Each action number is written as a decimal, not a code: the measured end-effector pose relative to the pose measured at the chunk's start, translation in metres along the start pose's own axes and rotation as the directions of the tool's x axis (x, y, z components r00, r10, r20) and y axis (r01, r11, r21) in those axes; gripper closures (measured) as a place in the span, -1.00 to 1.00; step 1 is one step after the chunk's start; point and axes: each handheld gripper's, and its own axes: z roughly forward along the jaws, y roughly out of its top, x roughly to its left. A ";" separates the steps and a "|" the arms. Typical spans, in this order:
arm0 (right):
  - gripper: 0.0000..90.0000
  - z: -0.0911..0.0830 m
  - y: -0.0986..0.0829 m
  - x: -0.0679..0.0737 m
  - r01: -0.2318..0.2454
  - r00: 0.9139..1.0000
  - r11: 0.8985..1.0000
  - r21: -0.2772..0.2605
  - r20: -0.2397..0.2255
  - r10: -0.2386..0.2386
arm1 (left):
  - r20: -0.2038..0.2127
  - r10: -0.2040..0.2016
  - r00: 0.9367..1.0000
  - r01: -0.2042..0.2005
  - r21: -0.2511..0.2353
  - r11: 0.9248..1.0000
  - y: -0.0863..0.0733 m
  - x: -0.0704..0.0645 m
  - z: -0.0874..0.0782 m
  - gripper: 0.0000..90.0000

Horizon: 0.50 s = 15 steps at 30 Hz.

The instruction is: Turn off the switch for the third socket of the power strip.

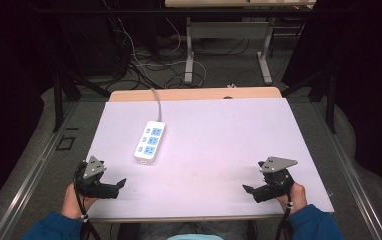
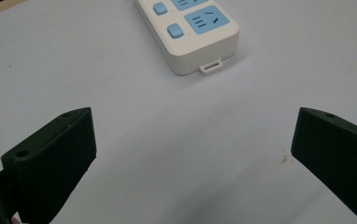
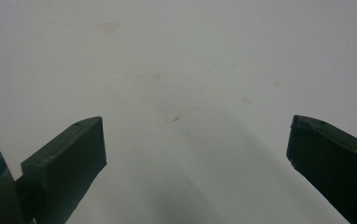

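White power strip (image 1: 149, 141) lying flat near the left part of the worktop (image 1: 219, 135), grey cord running off the far edge. Looks hard, smooth, a bit slippery — best pinched across its narrow sides. Left gripper (image 1: 120, 185) nearest, spread wide, empty; right gripper (image 1: 248, 190) spread wide too — nothing in the way.

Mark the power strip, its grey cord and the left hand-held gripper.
power strip (image 1: 149, 141), high view, middle socket.
grey cord (image 1: 157, 102), high view, mid-length.
left hand-held gripper (image 2: 193, 140), left gripper view, midway between open jaws.
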 end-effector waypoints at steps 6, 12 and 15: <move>-0.91 0.000 0.000 0.001 -0.009 1.000 1.000 0.003 0.000 0.009 | -0.005 -0.007 1.000 0.007 -0.004 1.000 -0.002 0.002 -0.002 -0.99; -0.91 0.000 0.000 0.001 -0.007 1.000 1.000 0.003 0.000 0.007 | -0.001 -0.019 1.000 0.019 -0.006 1.000 -0.004 0.003 -0.002 -0.99; -0.91 0.000 0.000 0.001 -0.008 1.000 1.000 0.004 0.000 0.008 | 0.002 -0.026 1.000 0.026 -0.011 1.000 -0.005 0.004 -0.002 -0.99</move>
